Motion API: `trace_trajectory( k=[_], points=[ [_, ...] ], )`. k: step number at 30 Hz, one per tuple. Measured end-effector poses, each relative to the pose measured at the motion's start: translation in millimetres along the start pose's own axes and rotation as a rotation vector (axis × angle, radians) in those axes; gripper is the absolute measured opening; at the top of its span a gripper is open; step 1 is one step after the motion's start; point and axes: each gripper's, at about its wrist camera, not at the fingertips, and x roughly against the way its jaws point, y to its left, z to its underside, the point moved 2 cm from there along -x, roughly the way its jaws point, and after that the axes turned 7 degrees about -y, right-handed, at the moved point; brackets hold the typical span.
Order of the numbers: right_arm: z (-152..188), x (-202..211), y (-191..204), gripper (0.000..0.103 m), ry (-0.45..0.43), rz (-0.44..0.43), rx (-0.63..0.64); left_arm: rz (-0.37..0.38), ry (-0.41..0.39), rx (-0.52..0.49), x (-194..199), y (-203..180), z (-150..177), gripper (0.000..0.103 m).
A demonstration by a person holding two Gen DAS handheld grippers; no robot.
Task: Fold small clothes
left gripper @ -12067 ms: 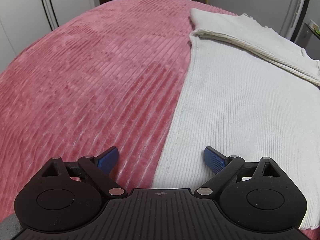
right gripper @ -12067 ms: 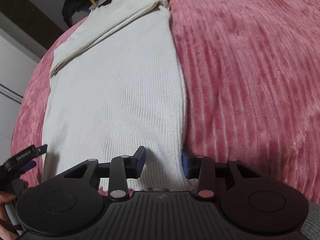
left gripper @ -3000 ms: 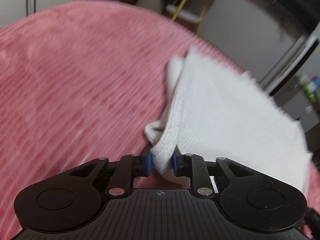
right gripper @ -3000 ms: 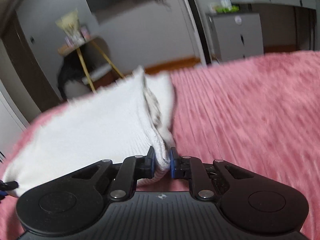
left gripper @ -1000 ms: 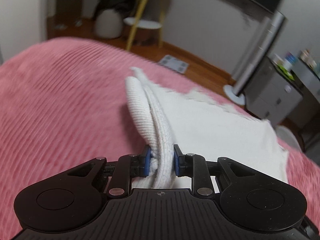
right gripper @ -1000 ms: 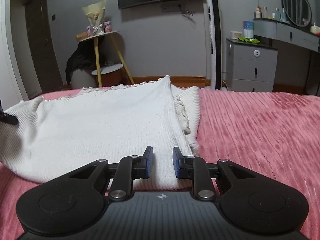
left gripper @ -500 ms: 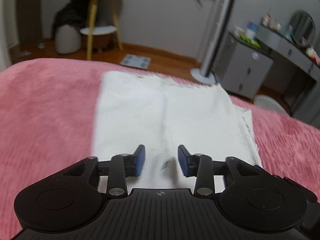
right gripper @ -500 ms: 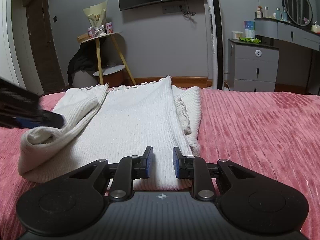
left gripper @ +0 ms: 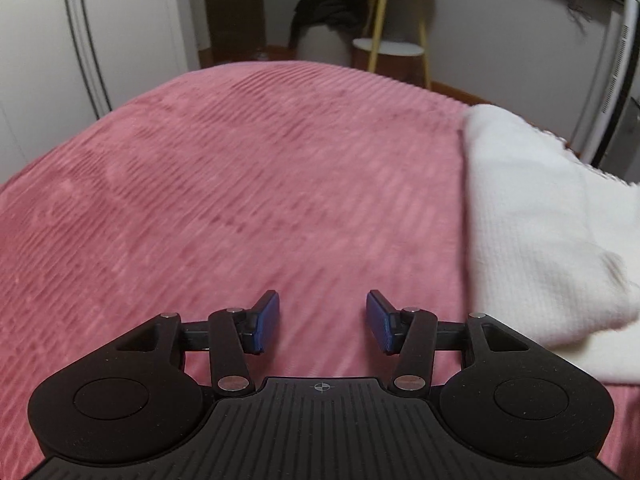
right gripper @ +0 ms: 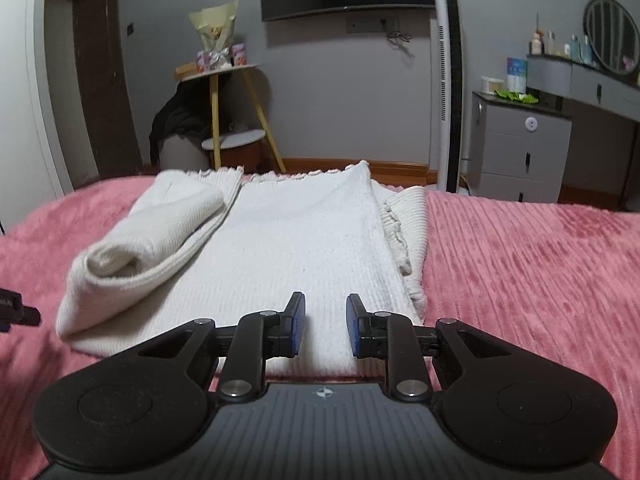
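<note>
A white ribbed knit garment [right gripper: 304,240] lies folded on the pink ribbed bedspread [right gripper: 520,264], its left side bunched into a loose roll [right gripper: 144,244]. My right gripper [right gripper: 322,326] is open and empty, its blue pads over the garment's near edge. In the left wrist view the garment [left gripper: 536,232] lies at the right. My left gripper [left gripper: 322,322] is open and empty over bare bedspread [left gripper: 240,184], to the left of the garment. A tip of the left gripper shows at the left edge of the right wrist view [right gripper: 16,310].
Beyond the bed's far edge stand a yellow-legged side table [right gripper: 232,120], a tower fan [right gripper: 448,92] and a grey drawer unit [right gripper: 520,148]. A white wardrobe [left gripper: 80,40] stands to the left.
My left gripper has let go of the garment, opened wider and swung left off it onto bare bedspread. The garment's left side now lies bunched. The right gripper stays open in place.
</note>
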Motion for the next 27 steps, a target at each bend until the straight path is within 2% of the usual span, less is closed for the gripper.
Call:
trace_trajectory(
  k=[1,3,5,7,10,13,16,19,23,27],
  points=[
    [-0.1,-0.9,2.7,0.022,0.009,-0.001,0.005,-0.010,-0.002,0.015,-0.7,6.7,-1.4,0.055],
    [-3.2,-2.4,7.5,0.029,0.024,-0.018,-0.017,-0.025,-0.003,0.030,-1.7,15.6,0.9,0.060],
    [-8.3,-4.9,10.9,0.045,0.043,-0.080,-0.088,-0.031,0.006,0.031,-6.4,20.3,1.7,0.060],
    [-12.7,-8.9,16.1,0.047,0.065,-0.144,-0.149,-0.028,0.020,0.042,-10.2,22.9,2.9,0.060],
    [-19.3,-19.7,29.1,0.048,0.099,-0.180,-0.158,-0.017,0.037,0.049,-13.7,25.5,4.0,0.061],
    [-30.1,-30.2,41.2,0.056,0.118,-0.196,-0.139,-0.024,0.031,0.049,-12.0,27.2,3.2,0.062],
    [-38.5,-41.7,43.7,0.063,0.149,-0.229,-0.207,-0.038,0.028,0.050,-12.4,30.3,1.9,0.063],
    [-42.0,-55.0,43.3,0.063,0.183,-0.254,-0.294,-0.050,0.028,0.053,-13.3,33.9,0.8,0.063],
    [-34.6,-77.0,48.7,0.063,0.271,-0.326,-0.410,-0.045,0.039,0.064,-15.2,35.8,1.6,0.064],
    [-33.2,-91.2,60.0,0.064,0.312,-0.378,-0.459,-0.051,0.048,0.054,-16.9,33.7,3.6,0.065]
  ],
)
